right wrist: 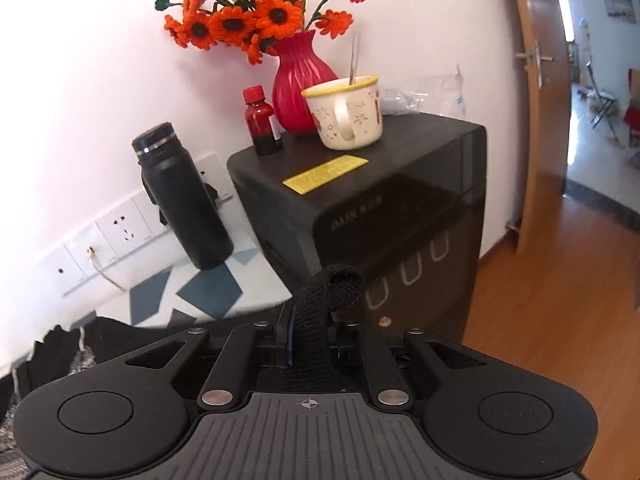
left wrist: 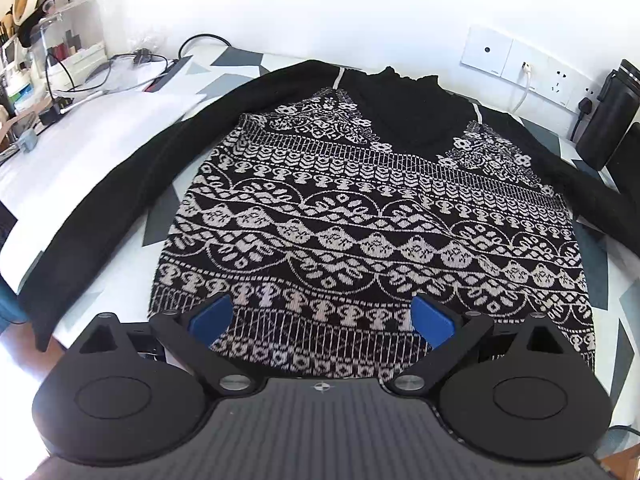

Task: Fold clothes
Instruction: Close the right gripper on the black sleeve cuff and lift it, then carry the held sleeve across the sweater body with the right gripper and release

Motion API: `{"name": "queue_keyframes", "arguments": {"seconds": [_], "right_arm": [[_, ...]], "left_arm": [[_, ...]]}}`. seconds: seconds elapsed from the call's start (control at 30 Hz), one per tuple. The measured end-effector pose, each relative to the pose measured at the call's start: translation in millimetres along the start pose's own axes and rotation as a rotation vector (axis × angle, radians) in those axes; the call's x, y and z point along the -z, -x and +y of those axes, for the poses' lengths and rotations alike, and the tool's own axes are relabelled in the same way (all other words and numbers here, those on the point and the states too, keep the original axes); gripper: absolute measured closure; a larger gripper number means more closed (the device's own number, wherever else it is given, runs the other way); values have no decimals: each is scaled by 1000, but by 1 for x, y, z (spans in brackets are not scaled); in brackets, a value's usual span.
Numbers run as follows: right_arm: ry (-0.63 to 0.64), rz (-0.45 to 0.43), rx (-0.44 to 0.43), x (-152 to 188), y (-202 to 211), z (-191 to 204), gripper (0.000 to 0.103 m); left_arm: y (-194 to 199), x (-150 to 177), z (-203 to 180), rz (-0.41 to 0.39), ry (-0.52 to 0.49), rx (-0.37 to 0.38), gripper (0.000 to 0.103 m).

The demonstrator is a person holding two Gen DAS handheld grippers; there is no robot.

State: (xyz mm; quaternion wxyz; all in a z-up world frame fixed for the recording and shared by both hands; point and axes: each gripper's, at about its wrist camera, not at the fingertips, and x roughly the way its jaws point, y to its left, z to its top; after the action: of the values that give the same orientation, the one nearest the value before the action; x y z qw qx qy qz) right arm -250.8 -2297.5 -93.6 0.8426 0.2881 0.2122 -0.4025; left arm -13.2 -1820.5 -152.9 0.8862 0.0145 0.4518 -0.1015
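Note:
A black sweater with a white knitted pattern (left wrist: 360,216) lies spread flat on the table, collar far, both sleeves out to the sides. My left gripper (left wrist: 322,320) hovers over its near hem, blue pads wide apart, nothing between them. In the right wrist view my right gripper (right wrist: 308,336) is shut on a fold of black sweater sleeve fabric (right wrist: 332,292) that sticks up above the fingers. More of the sweater (right wrist: 68,352) shows at the lower left of that view.
A black flask (right wrist: 184,200) stands by the wall sockets (right wrist: 116,236). A black cabinet (right wrist: 360,200) carries a red vase (right wrist: 300,84), a mug (right wrist: 348,112) and a small red bottle (right wrist: 262,120). Papers and cables (left wrist: 100,92) lie at the table's left.

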Motion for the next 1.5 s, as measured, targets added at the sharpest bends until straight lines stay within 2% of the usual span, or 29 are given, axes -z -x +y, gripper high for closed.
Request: {"name": "queue_keyframes", "arguments": {"seconds": [0.33,0.47,0.63,0.87,0.9,1.0,1.17,1.27,1.37,1.5], "right_arm": [[15,56,30,12,-16,22,93],[17,87,35,17,-26,45,93],[73,105,26,22,-38,97,93],[166,152,-21,42,-61,197,93],[182,165,-26,47,-65,212,93],[228,203,-47,63,-79,256,93],[295,265,-81,91,-99,321,92],[336,291,-64,109,-107,350,92],[339,316,-38,123,-111,359,92],[342,352,-3,147,-108,354,92]], "left_arm": [[-31,-26,18,-3,-32,-1,5],[-45,-35,30,-4,-70,32,5],[-75,-47,46,-3,-135,76,5],[-112,-58,66,39,-223,134,4],[-113,-57,68,29,-246,141,1],[-115,-52,71,-1,-312,163,0],[-119,-52,75,-19,-352,203,0],[-122,-57,77,-12,-375,227,0],[-124,-70,81,15,-374,260,0],[-128,-97,97,28,-252,348,0]]}}
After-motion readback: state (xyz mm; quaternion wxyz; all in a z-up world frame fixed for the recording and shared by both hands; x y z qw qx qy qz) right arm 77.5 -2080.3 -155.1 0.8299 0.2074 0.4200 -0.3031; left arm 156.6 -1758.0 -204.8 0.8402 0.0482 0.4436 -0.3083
